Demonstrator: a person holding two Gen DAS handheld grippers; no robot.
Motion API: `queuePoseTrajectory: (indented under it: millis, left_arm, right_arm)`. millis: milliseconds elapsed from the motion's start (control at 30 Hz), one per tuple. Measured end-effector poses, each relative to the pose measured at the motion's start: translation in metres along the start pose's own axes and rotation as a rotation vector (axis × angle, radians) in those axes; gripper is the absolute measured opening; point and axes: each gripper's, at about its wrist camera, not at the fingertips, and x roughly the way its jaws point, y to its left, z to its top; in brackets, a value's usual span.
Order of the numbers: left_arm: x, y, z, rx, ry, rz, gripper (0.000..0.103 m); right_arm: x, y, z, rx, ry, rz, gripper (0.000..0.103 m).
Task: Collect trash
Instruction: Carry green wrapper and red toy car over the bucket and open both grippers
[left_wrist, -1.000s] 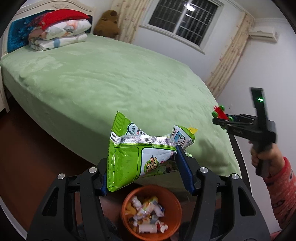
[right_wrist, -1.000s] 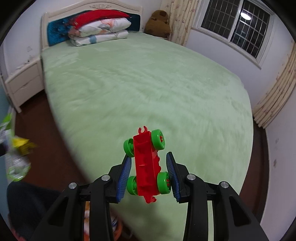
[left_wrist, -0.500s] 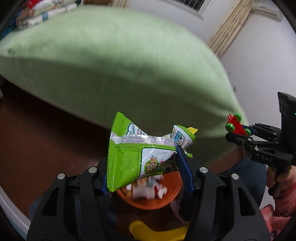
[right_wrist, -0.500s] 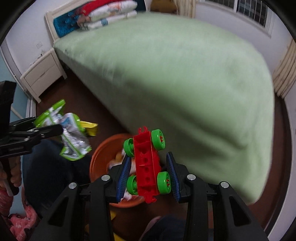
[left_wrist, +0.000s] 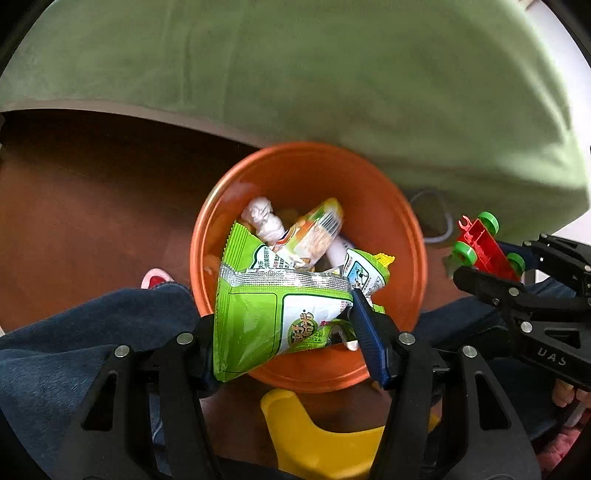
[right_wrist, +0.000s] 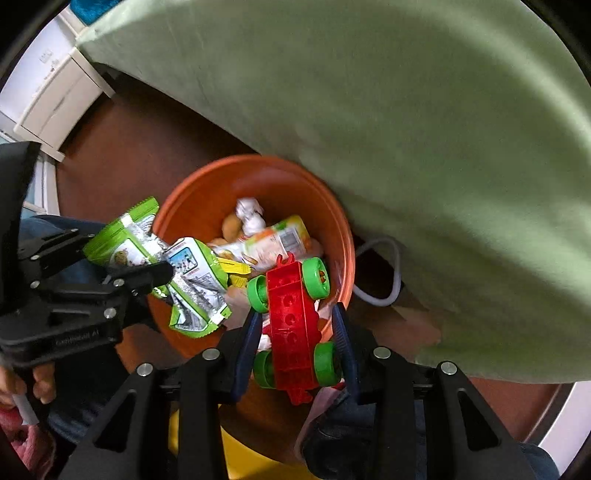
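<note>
My left gripper (left_wrist: 291, 343) is shut on a crumpled green snack bag (left_wrist: 280, 306) and holds it over the orange bin (left_wrist: 306, 162) on the floor. The bin holds several wrappers and crumpled paper. My right gripper (right_wrist: 295, 343) is shut on a red toy car with green wheels (right_wrist: 293, 325), held over the bin's near right rim (right_wrist: 343, 243). The left gripper (right_wrist: 147, 273) with the bag (right_wrist: 192, 280) shows at the left in the right wrist view. The toy car (left_wrist: 484, 243) shows at the right in the left wrist view.
The green-covered bed (left_wrist: 332, 66) hangs over the far side of the bin. A yellow object (left_wrist: 314, 435) lies on the brown floor just below the bin. A white nightstand (right_wrist: 48, 96) stands at far left. A grey cable (right_wrist: 384, 273) lies right of the bin.
Both grippers have tilted down and moved from above the bed to over the orange bin. Each keeps its hold on its object.
</note>
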Motion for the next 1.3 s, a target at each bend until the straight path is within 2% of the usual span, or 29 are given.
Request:
queuePoseTrajectory:
  millis: [233, 267, 300, 333, 433, 533, 667, 800, 1033, 1200, 1300]
  left_arm:
    - [0.024, -0.002, 0.0, 0.016, 0.061, 0.049, 0.061]
    - [0.024, -0.001, 0.0, 0.019, 0.062, 0.055, 0.064]
    - [0.026, 0.0, 0.001, 0.023, 0.066, 0.069, 0.065]
    - [0.027, -0.001, 0.0, 0.026, 0.07, 0.079, 0.067]
    - [0.031, -0.001, 0.0, 0.022, 0.088, 0.083, 0.078]
    - [0.03, -0.002, -0.002, 0.023, 0.097, 0.089, 0.083]
    - [0.025, -0.004, -0.004, 0.044, 0.089, 0.106, 0.087]
    - [0.017, -0.003, -0.003, 0.038, 0.069, 0.108, 0.087]
    - [-0.015, -0.005, 0.004, 0.031, -0.004, 0.118, 0.088]
    - [-0.054, -0.015, 0.014, 0.045, -0.11, 0.142, 0.088]
    - [-0.087, -0.021, 0.023, 0.05, -0.205, 0.164, 0.088]
  right_arm:
    - [0.02, 0.001, -0.003, -0.013, 0.046, -0.005, 0.04]
    - [0.02, -0.001, -0.002, -0.012, 0.044, -0.008, 0.05]
    - [0.02, -0.003, -0.001, -0.01, 0.039, -0.02, 0.069]
    - [0.02, -0.004, -0.001, -0.008, 0.03, -0.03, 0.072]
    - [0.018, -0.006, -0.001, -0.003, 0.025, -0.046, 0.072]
    - [0.02, -0.012, -0.001, 0.017, 0.032, -0.051, 0.078]
    - [0.014, -0.018, 0.0, 0.047, 0.016, -0.051, 0.085]
    - [0.004, -0.022, 0.001, 0.071, -0.008, -0.044, 0.085]
    - [-0.025, -0.026, 0.001, 0.094, -0.065, -0.011, 0.085]
    - [-0.07, -0.027, 0.006, 0.099, -0.181, -0.02, 0.085]
    - [-0.105, -0.031, 0.009, 0.12, -0.271, -0.014, 0.086]
